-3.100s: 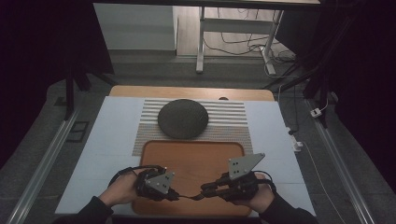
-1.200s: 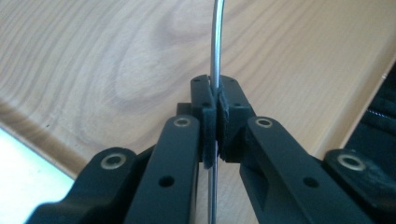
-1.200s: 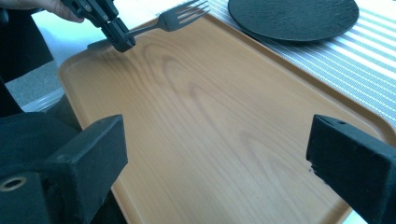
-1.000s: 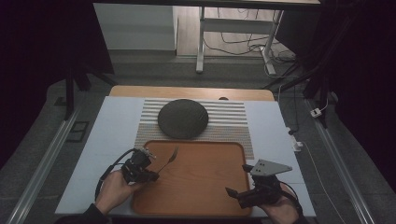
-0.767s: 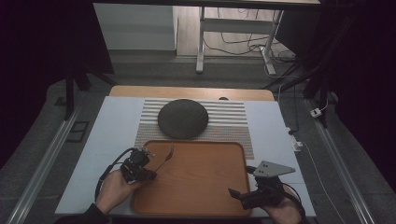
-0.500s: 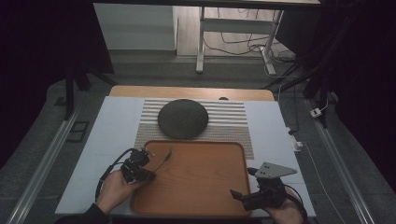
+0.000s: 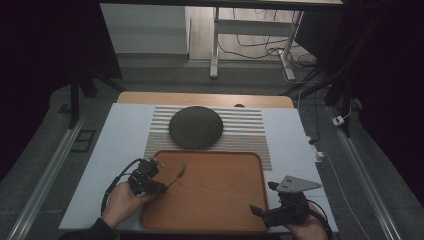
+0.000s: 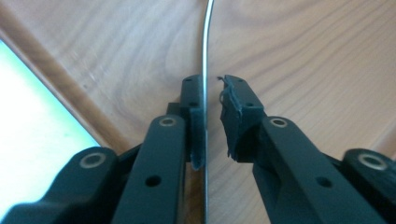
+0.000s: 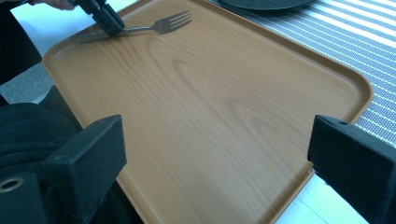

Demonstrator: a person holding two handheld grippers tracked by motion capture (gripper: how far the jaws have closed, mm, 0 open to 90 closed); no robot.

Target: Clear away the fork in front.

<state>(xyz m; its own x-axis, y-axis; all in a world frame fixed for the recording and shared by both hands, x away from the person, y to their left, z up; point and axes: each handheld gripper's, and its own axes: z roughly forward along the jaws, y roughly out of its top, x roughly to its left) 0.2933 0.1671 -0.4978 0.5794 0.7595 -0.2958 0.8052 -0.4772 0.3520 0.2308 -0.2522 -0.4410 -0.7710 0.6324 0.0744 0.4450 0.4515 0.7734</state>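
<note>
My left gripper (image 7: 159,187) sits at the near left corner of the wooden tray (image 7: 220,220), with my left hand (image 7: 120,202) behind it on the pale blue table cover (image 7: 115,145). In the left gripper view its two black jaws stand slightly apart, a thin gap showing on the right side, and the slim metal handle of the fork (image 8: 205,70) runs straight up between them, lying against the left pad (image 8: 196,126); the right pad (image 8: 236,116), frayed at its edge, does not quite reach the metal. So the jaws bracket the handle rather than clench it, and I cannot tell whether the fork rests on the tray floor or hangs just above it. In the right gripper view the fork (image 9: 161,25) lies across the far left part of the tray (image 9: 224,121), tines pointing right toward the striped mat (image 9: 364,42), with my left gripper (image 9: 109,25) set on the handle. From the high view the fork (image 7: 176,176) points away from me and to the right, toward the dark round plate (image 7: 195,126) that sits on the striped mat (image 7: 250,135) beyond the tray's far rim. My right gripper (image 7: 265,205) is at the near right corner of the tray, jaws spread wide and holding nothing, the grey three-cornered plate (image 7: 295,184) on top of it.
</note>
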